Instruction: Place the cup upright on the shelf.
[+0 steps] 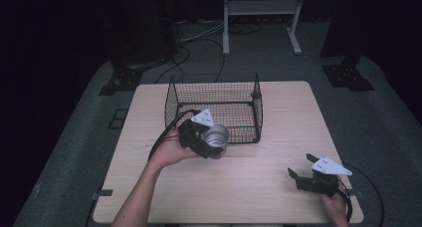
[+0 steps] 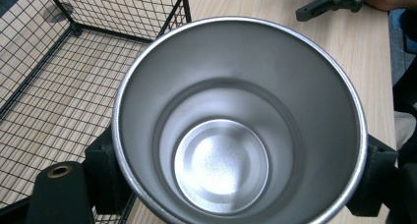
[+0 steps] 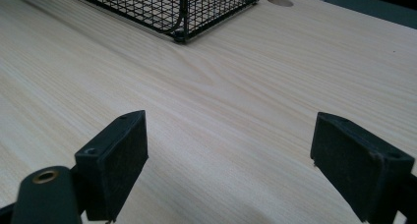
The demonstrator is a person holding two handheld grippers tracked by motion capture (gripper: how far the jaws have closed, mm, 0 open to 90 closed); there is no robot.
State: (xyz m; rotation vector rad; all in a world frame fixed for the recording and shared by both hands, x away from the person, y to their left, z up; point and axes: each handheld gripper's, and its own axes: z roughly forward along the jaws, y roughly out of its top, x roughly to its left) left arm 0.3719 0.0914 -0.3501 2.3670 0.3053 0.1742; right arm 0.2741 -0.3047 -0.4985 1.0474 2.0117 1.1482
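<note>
Dim grey carpet and dark surroundings frame a pale wooden table (image 1: 278, 132), whose grain runs across a mostly bare top. At the near left of that top the left gripper (image 1: 211, 146) is clamped on a metal cup (image 1: 217, 139); its two black jaws press against opposite sides of the cup's outer wall, as the left gripper view shows, where the cup (image 2: 236, 121) opens toward the camera and its shiny round bottom can be seen with nothing inside. The person's left hand (image 1: 171, 152) holds this gripper from behind, a black cable looping away from it, and a grey three-cornered plate sits on top. The cup is held just at the near front edge of a black wire basket (image 1: 214, 105), close to its front right corner post; whether it touches the mesh cannot be told. The basket (image 2: 54, 96) stands on the table with its top open and its floor bare. Well apart, at the near right corner of the table, the right gripper (image 1: 298, 168) is held low over the wood by the right hand (image 1: 336, 204), its jaws spread wide with nothing between them, pointing across open table toward the basket's corner (image 3: 179, 35).
</note>
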